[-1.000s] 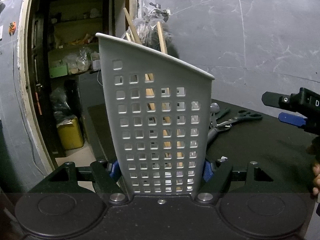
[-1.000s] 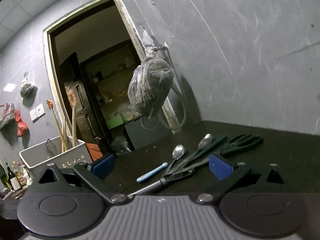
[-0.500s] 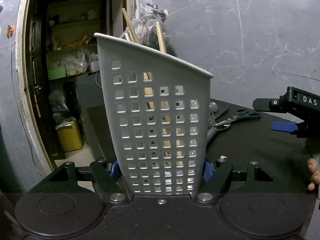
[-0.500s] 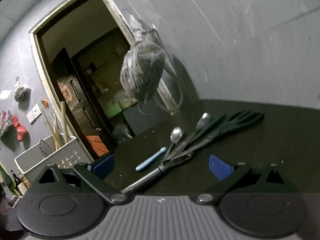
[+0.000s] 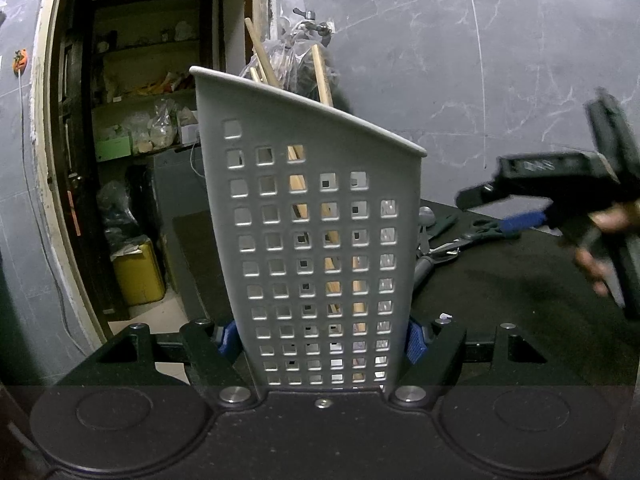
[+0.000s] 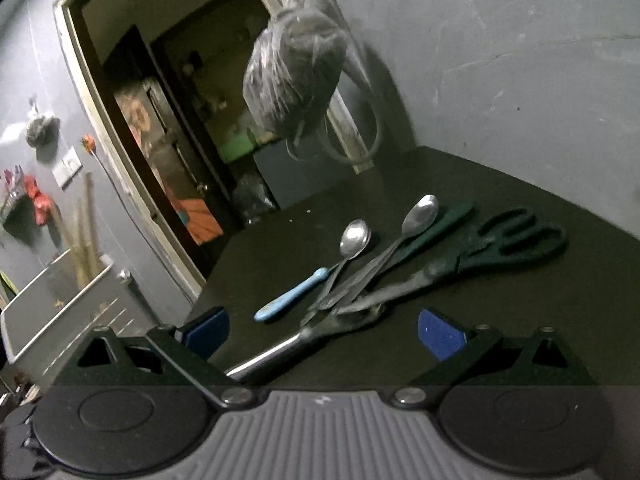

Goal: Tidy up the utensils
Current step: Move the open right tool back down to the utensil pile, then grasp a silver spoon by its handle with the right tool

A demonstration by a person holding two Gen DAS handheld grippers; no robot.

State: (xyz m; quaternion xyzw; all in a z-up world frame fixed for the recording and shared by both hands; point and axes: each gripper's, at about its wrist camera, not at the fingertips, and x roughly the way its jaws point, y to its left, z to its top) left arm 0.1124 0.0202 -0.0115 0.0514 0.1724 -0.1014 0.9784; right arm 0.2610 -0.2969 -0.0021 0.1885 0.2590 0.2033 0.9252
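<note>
My left gripper (image 5: 320, 340) is shut on a grey perforated utensil holder (image 5: 320, 216), its blue pads pressing both side walls. Wooden handles (image 5: 322, 76) stick up out of it. In the right wrist view the same holder (image 6: 60, 304) shows blurred at the far left. My right gripper (image 6: 323, 331) stands open just in front of a pile on the black table (image 6: 540, 320): a blue-handled spoon (image 6: 296, 296), a long steel spoon (image 6: 416, 216), dark scissors (image 6: 516, 244) and a metal-handled tool (image 6: 276, 354) whose handle lies between the fingers, untouched. In the left wrist view the right gripper (image 5: 504, 210) is blurred at the right.
A bulging plastic bag (image 6: 296, 80) hangs on the grey wall beyond the pile. An open doorway (image 5: 132, 160) with shelves and a yellow can (image 5: 138, 276) lies past the table's left edge. A person's hand (image 5: 600, 264) grips the right tool.
The right gripper has swung and come closer to the utensil pile, which now looms larger between its fingers. The left gripper and the holder have not moved.
</note>
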